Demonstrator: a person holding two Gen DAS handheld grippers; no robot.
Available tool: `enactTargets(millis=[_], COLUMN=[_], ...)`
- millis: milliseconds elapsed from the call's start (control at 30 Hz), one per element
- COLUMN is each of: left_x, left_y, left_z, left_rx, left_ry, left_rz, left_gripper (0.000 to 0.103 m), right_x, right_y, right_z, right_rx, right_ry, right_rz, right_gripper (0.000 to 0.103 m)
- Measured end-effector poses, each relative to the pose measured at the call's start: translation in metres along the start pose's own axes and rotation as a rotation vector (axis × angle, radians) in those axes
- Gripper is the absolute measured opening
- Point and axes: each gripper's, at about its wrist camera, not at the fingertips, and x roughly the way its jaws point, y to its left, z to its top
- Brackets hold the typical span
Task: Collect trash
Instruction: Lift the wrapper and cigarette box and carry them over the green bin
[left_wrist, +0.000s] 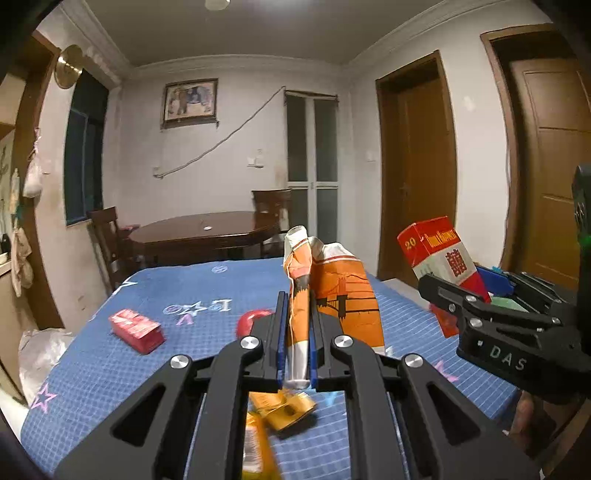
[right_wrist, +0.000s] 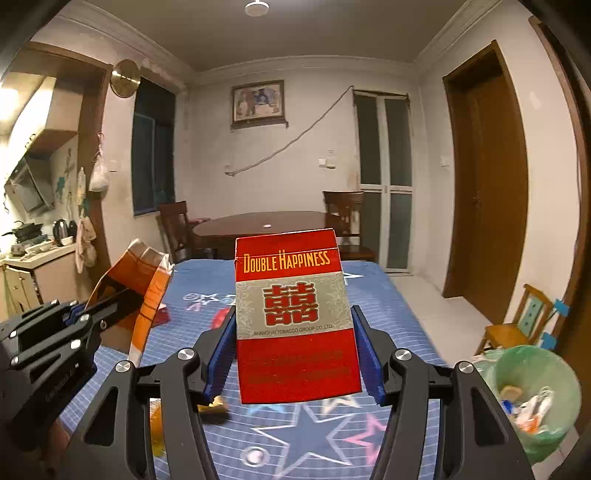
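Note:
My left gripper is shut on a crumpled orange and white paper bag, held upright above the blue star-print table cover. My right gripper is shut on a red and white cigarette box, its blue pads pressing both sides. From the left wrist view the same cigarette box hangs at the right in the right gripper. From the right wrist view, the paper bag and left gripper are at the left.
On the cover lie a small red box, a red round item, and yellow wrappers near the front. A green-lined bin with trash stands on the floor at right, beside a small wooden chair. A dark wooden table stands behind.

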Motion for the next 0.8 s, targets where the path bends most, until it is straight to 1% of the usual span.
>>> enactTargets(millis=[200,400,633,800], left_x=[0.019,0.043,0.071,0.096], left_y=[-0.033,-0.082,-0.144,-0.188], left_z=[0.017,0.025,0.029,0.032], left_rx=[0.01,0.039,0.081,0.102], left_ry=[-0.016,-0.004,0.027,0.075], left_rz=[-0.077,-0.178,-0.276,-0.357], left_gripper=[0.008,0.008,0.008,0.008], right_x=[-0.023,-0.041,-0.061,-0.062], right_y=[-0.057,-0.125,-0.213,-0.273], right_z=[0.014,0.022,0.022,0.018], right_rx=[0.006,0.041,0.073,0.101], right_ry=[0.002,0.013,0.033,0.081], right_rz=[-0.087,-0.189,-0.308,-0.371], right_gripper=[0.059,0.059,0.059,0.059])
